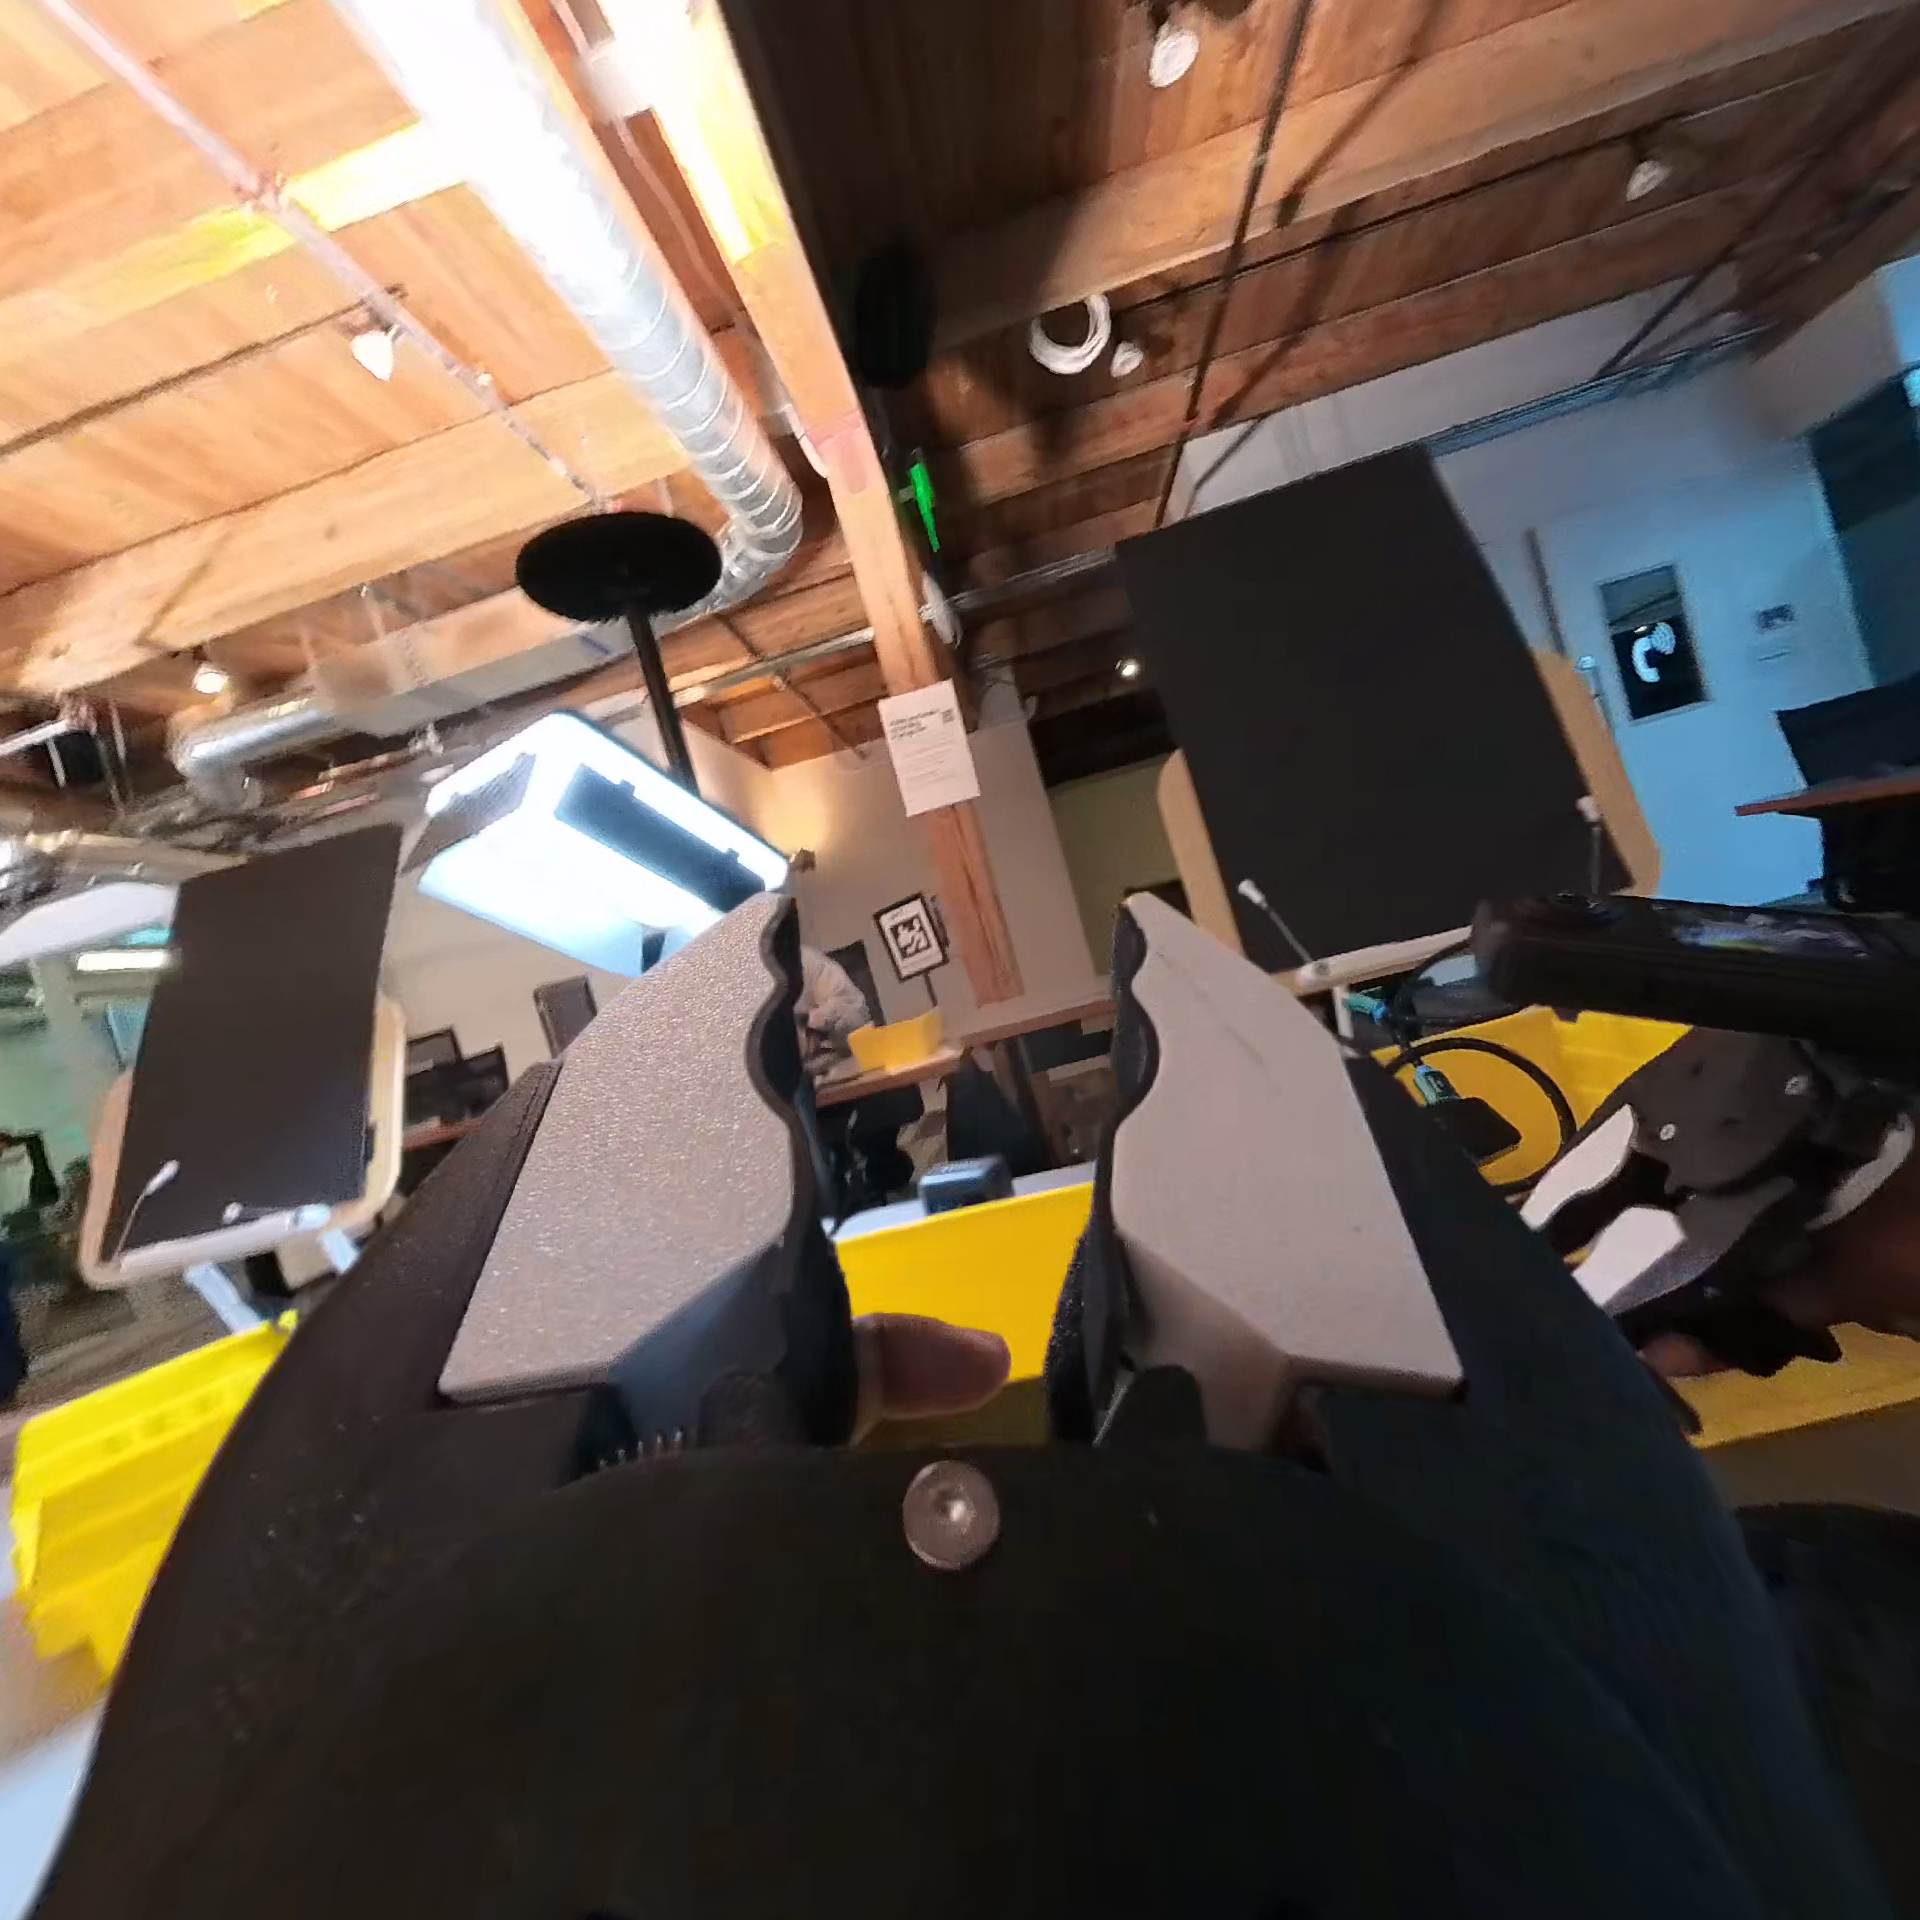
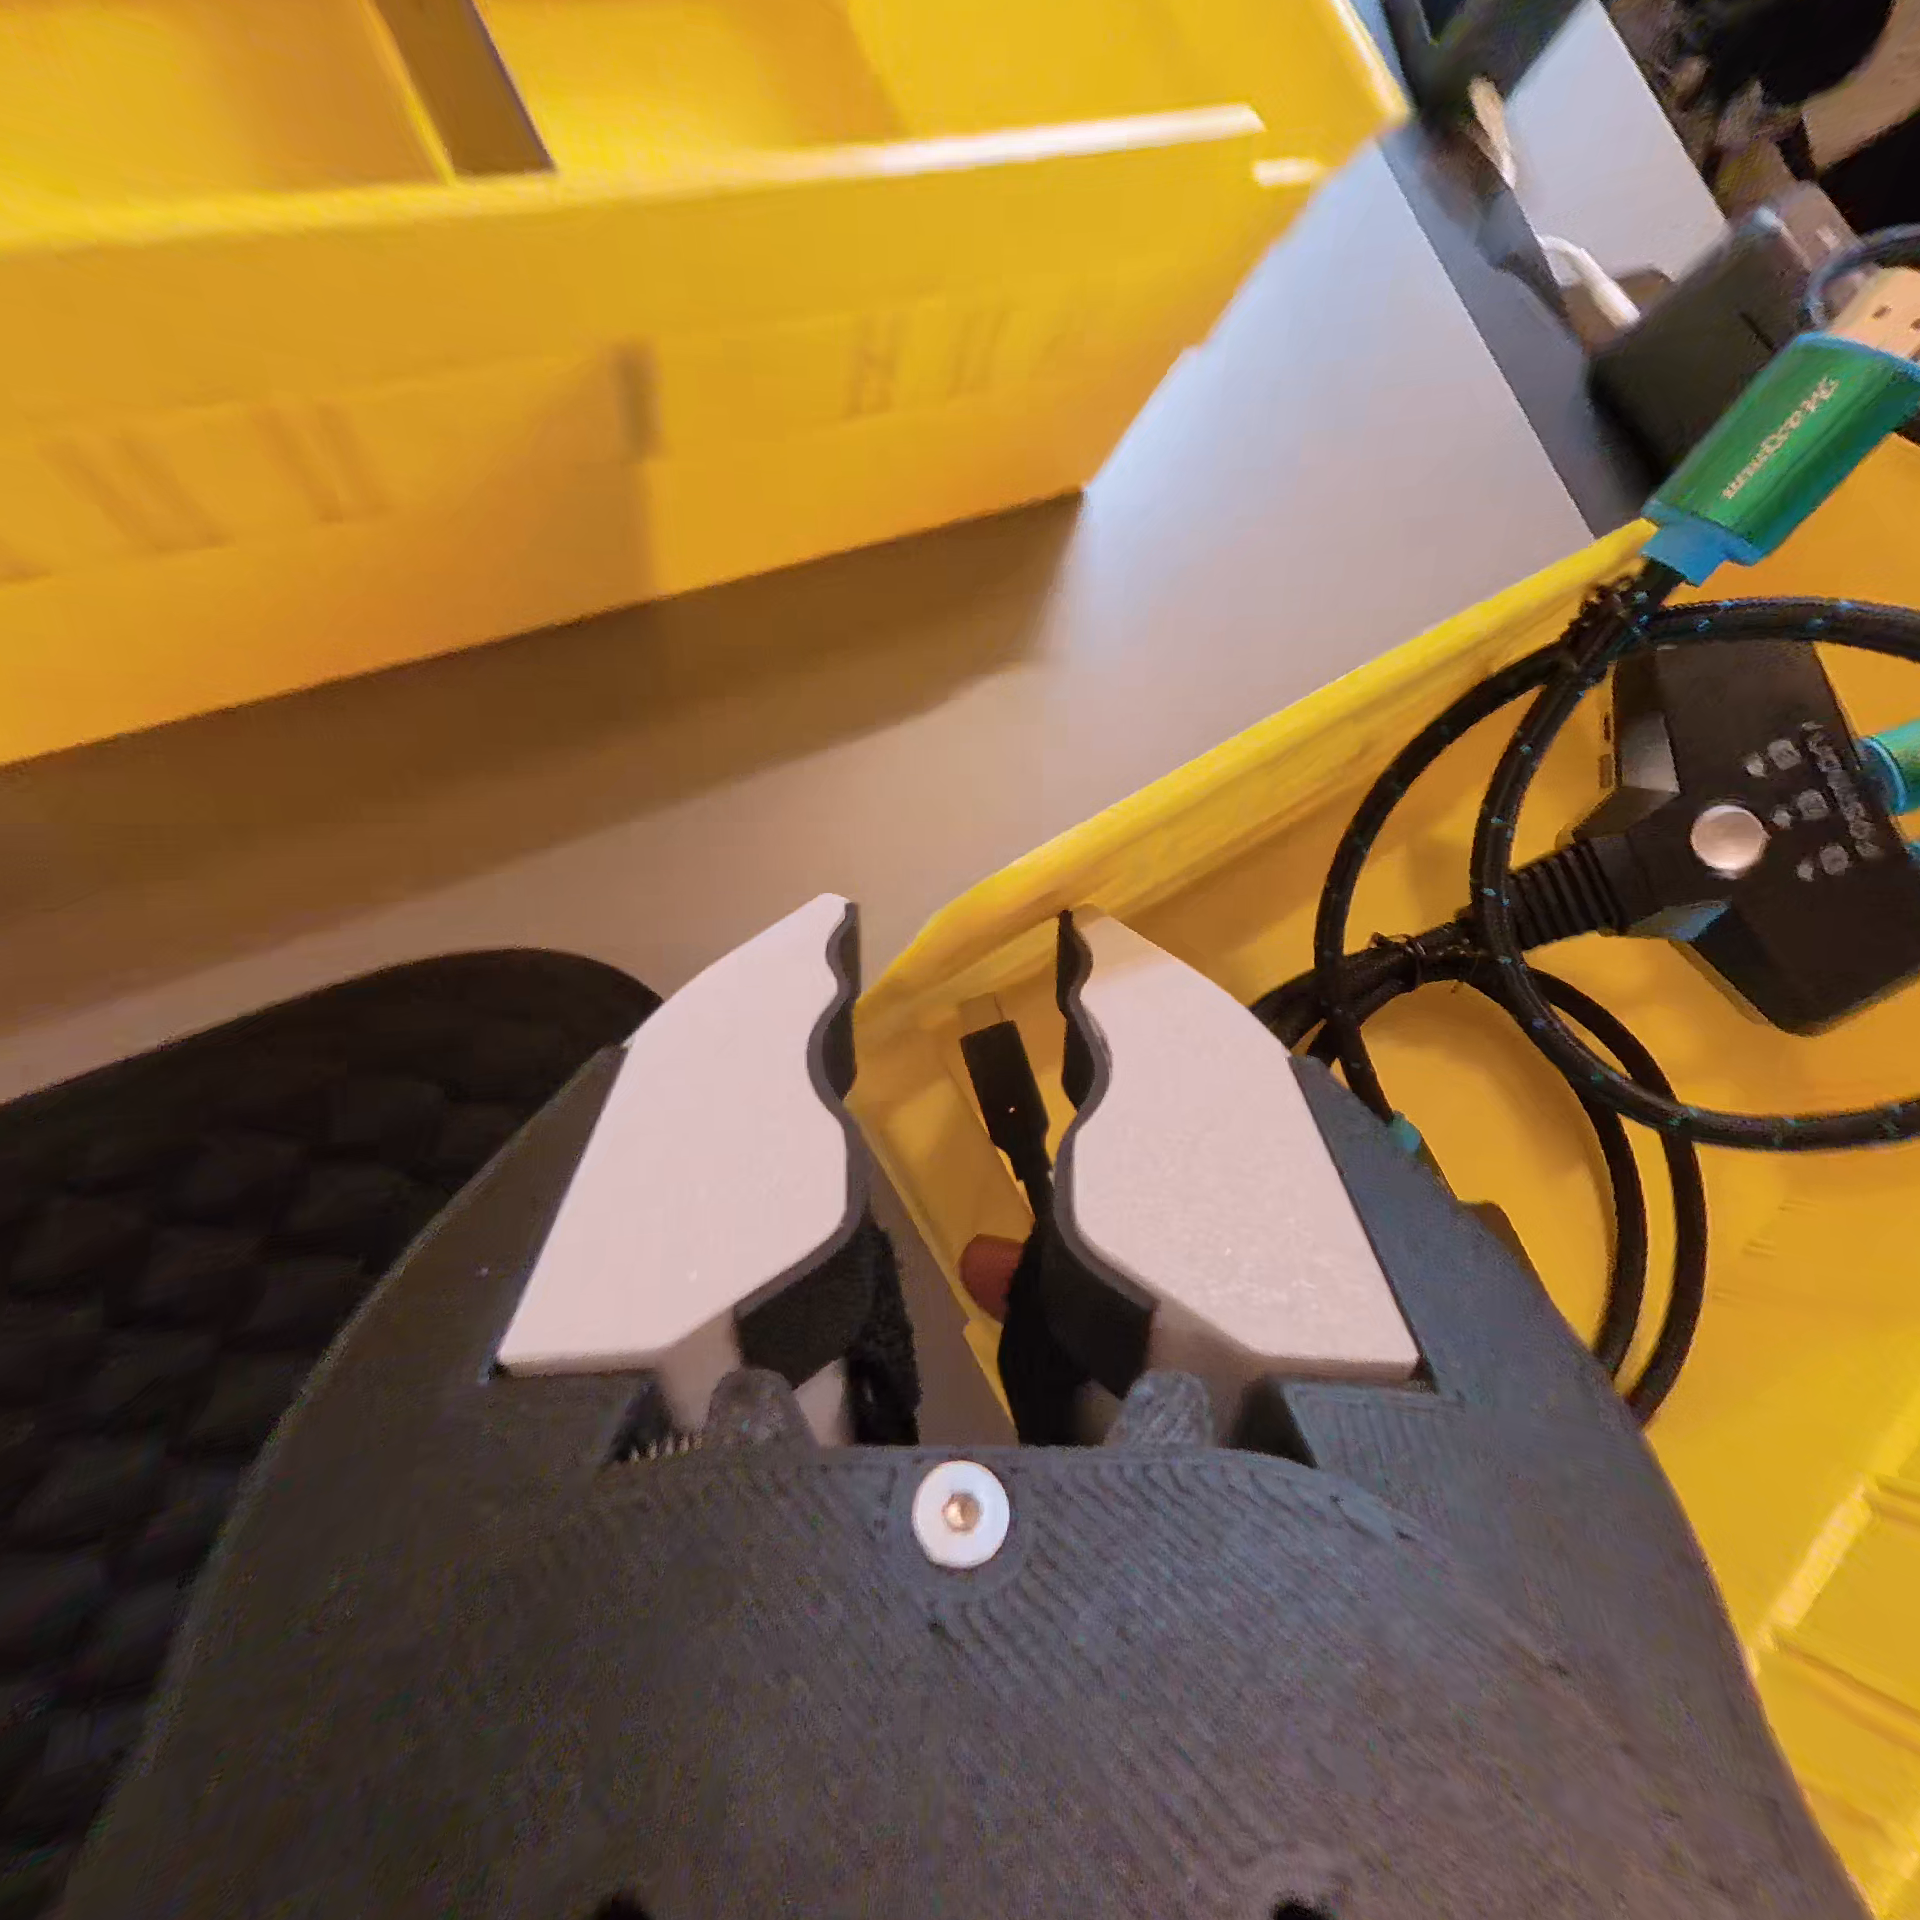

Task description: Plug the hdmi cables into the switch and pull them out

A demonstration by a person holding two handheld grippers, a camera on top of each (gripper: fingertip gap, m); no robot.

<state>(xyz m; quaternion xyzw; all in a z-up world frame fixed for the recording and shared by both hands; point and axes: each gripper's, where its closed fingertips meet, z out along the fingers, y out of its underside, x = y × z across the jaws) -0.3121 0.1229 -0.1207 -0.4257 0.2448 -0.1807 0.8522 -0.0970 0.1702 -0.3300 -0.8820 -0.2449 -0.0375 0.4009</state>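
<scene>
In the right wrist view a black HDMI switch (image 2: 1745,831) with a round silver button lies in a yellow bin (image 2: 1195,831) at the right. Black braided cables (image 2: 1455,883) coil beside it. A green HDMI plug (image 2: 1787,457) pokes over the bin's far rim. My right gripper (image 2: 956,925) is open and empty, straddling the bin's near corner, with a small black connector (image 2: 997,1070) lying between its fingers. My left gripper (image 1: 956,925) is open and empty and points up at the ceiling. The right gripper (image 1: 1662,1195) shows at its right, over the bin with cables (image 1: 1496,1091).
A second yellow bin (image 2: 520,364) with compartments stands across the grey table (image 2: 1039,675). A black textured mat (image 2: 208,1195) lies at lower left. A black box with plugs (image 2: 1704,343) sits at the far right. A fingertip (image 1: 925,1361) shows behind the left gripper's fingers. The tips of one gripper are about 30 centimeters away from the tips of the other.
</scene>
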